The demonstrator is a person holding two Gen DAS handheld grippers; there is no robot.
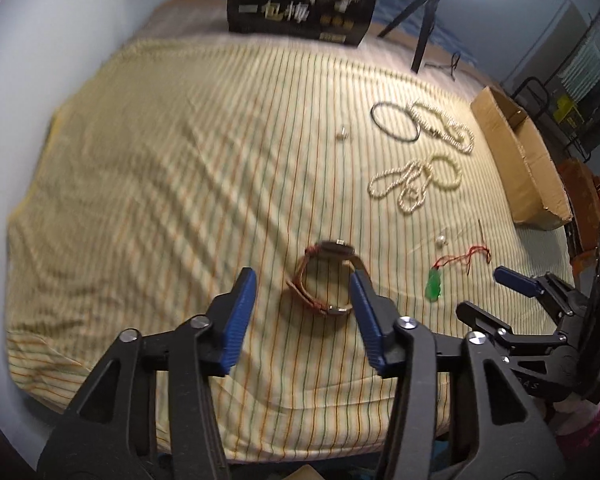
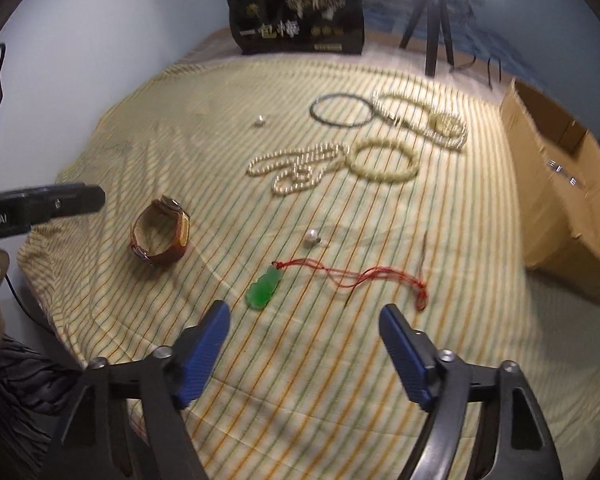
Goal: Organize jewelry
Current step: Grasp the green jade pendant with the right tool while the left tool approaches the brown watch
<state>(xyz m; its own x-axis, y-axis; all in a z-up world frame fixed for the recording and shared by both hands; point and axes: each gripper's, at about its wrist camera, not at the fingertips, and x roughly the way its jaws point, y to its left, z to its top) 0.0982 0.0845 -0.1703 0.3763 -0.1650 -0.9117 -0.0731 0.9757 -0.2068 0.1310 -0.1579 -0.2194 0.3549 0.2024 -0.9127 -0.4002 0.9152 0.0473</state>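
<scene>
Left gripper: jaws spread wide and holding nothing, its 2 blue pads on either side of the watch from this view; whether they are down at cloth level cannot be told.
Watch: brown strap buckled into a loop, standing on its edge on the striped cloth, face at the far side. Risk: the loop is springy, so a squeeze across it could flatten it and let it roll or pop out sideways; a pad coming down on the strap could tip it over.
Right gripper: also wide open and empty, hanging near the front edge of the bed, just short of the jade pendant.
Jade pendant: green, lying flat, its red cord trailing away to the right in loose loops. Risk: flat and probably slick, so the pads may skid off it or pinch cloth instead; a lift by the stone alone lets the cord drag.
Single pearl: just beyond the pendant, loose. Risk: a dragged cord or rucked cloth could set it rolling.
Pearl strands: several pale strings and a dark ring lying close together further back, some touching. Risk: lifting 1 strand may pull a neighbour along.
Cardboard box: open, at the right edge, likely the place for the pieces. Risk: a carry across the bed passes over the other jewelry.
</scene>
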